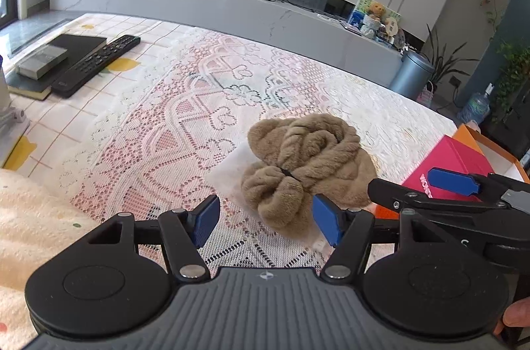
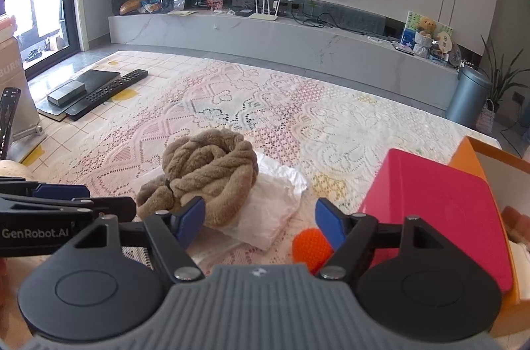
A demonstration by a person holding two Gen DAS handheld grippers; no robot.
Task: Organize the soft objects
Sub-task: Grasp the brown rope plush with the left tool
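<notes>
— Looking across from the left of the frames, you are holding the left gripper (image 1: 266,222) low over the lace tablecloth (image 1: 159,131), its blue pads standing wide with nothing between them. Is anything sorted yet?

— Judging from these views, hardly anything. The brown plush rope bundle (image 1: 308,157) is lying in the middle of the left wrist view, just beyond your left pads, resting partly on a crumpled white plastic bag (image 2: 275,204). Nothing is gripping it.

— And your other tool?

— You are bringing the right gripper (image 2: 260,222) in from the right; its pads are also spread wide and holding nothing, with the bundle at its left pad and an orange knitted ball (image 2: 309,245) peeking out at its right pad, low in the right wrist view.

— Where is it all going?

— Probably the orange box (image 2: 497,161) at the right edge, behind the pink box (image 2: 437,204). Something soft seems to be sitting inside it already, though I cannot tell what. The bundle and the ball are still waiting.
</notes>
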